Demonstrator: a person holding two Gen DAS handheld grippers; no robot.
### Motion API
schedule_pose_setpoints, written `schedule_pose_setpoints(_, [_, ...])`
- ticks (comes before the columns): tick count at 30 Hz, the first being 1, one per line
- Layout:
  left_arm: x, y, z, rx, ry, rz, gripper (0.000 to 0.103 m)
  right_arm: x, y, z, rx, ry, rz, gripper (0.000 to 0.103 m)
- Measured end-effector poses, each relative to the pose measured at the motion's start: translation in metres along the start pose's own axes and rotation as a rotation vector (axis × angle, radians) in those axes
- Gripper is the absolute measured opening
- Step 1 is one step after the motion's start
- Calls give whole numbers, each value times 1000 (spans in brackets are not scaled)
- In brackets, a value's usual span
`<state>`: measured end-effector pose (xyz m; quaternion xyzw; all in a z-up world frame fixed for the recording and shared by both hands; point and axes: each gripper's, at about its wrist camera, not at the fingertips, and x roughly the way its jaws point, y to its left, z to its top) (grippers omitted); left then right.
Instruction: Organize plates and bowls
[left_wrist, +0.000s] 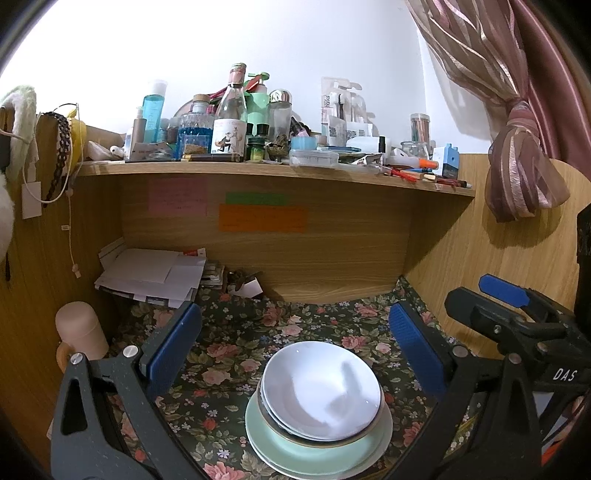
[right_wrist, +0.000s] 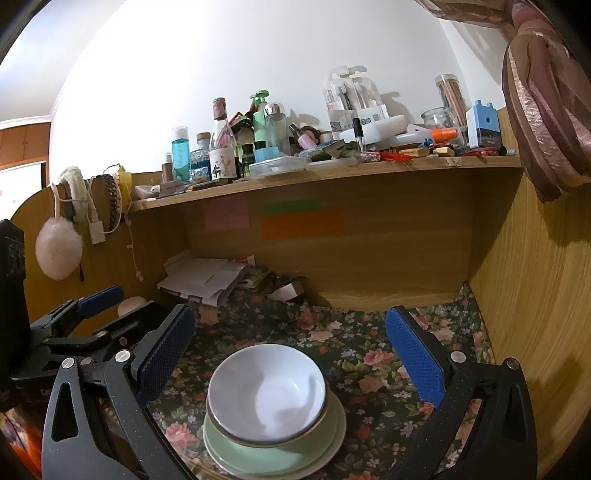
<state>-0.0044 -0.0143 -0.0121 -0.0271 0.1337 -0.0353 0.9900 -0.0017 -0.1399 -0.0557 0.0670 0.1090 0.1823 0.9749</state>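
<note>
A stack of white bowls (left_wrist: 321, 387) sits nested on pale green plates (left_wrist: 314, 450) on the floral tablecloth (left_wrist: 229, 354). It shows the same way in the right wrist view, white bowl (right_wrist: 267, 391) on green plates (right_wrist: 273, 458). My left gripper (left_wrist: 295, 347) is open and empty, its blue pads either side of the stack, held back from it. My right gripper (right_wrist: 291, 354) is open and empty, likewise framing the stack. The right gripper also shows at the right edge of the left wrist view (left_wrist: 517, 310).
A wooden shelf (left_wrist: 273, 170) crowded with bottles and jars overhangs the desk. Papers (left_wrist: 155, 273) lie at the back left. A beige cup (left_wrist: 79, 328) stands at the left. Wooden side panels close both sides; a pink curtain (left_wrist: 517, 147) hangs right.
</note>
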Motion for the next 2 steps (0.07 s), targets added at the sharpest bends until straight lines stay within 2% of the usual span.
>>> schedule_pose_setpoints(2, [2,0,0,0,5,-1,103,2,-1,0,1,4,1,103])
